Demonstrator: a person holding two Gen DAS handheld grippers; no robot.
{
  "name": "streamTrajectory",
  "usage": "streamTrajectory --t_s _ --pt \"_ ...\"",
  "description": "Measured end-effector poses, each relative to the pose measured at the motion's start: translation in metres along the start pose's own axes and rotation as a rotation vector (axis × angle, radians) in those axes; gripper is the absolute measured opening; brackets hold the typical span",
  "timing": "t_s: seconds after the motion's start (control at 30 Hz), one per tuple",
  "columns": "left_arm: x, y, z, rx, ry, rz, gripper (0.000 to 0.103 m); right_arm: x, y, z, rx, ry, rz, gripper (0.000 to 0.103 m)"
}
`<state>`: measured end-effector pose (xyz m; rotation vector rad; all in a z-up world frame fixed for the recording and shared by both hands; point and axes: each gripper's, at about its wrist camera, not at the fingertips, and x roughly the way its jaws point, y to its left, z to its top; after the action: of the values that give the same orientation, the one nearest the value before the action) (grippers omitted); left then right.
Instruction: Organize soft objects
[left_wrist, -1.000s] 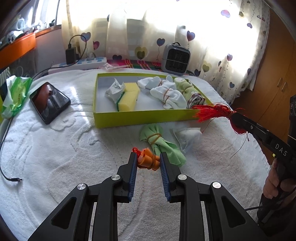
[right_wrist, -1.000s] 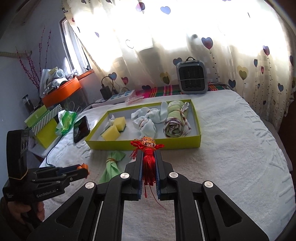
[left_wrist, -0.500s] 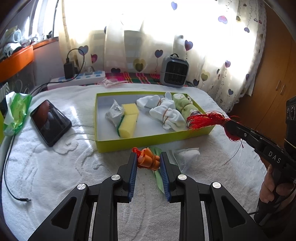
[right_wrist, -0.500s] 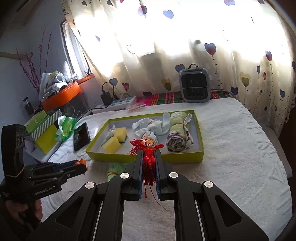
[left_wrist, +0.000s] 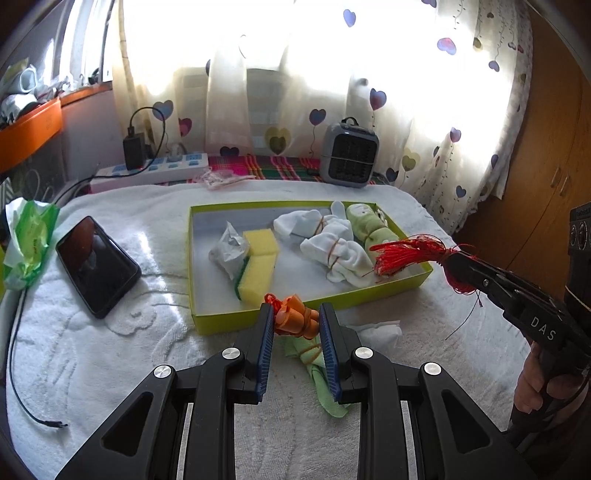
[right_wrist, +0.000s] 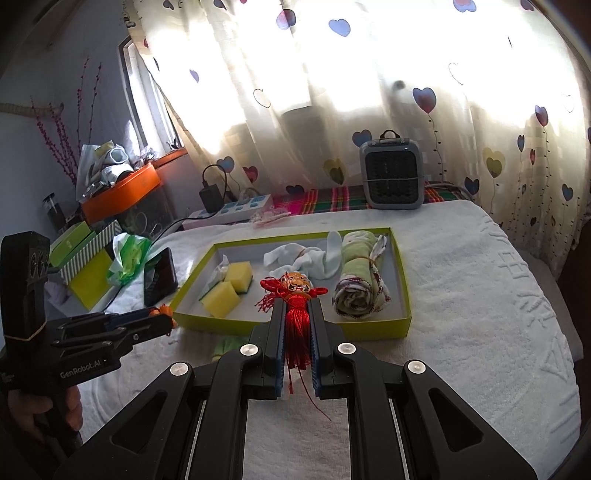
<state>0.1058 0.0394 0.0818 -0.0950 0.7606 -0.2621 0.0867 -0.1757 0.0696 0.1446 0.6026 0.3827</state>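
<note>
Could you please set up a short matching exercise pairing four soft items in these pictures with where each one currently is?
Things:
1. red tassel
2. orange knotted toy
3. yellow sponges
4. green cloth bundle

Places:
A. lying on the white towel, outside the box
B. gripped by the left gripper
C. inside the yellow-green box
D. gripped by the right gripper

Pairs: 1-D, 2-B, 3-C, 4-A
</note>
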Motion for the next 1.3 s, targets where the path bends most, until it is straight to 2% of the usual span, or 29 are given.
streamTrajectory --t_s 0.57,0.93,1.3 --pt "0.027 0.007 0.038 0.004 -0.015 -0.001 0.023 0.028 -0.001 0.034 -0.023 -0.018 -0.016 0.012" --pt "0.057 0.005 0.048 -0.003 0.019 -0.02 0.023 0.063 -0.008 0.054 -0.028 -0.009 -0.042 0.012" --pt "0.092 0.002 0.047 -0.003 0.082 -0.015 0.023 0.102 -0.018 0.054 -0.021 0.051 -0.054 0.012"
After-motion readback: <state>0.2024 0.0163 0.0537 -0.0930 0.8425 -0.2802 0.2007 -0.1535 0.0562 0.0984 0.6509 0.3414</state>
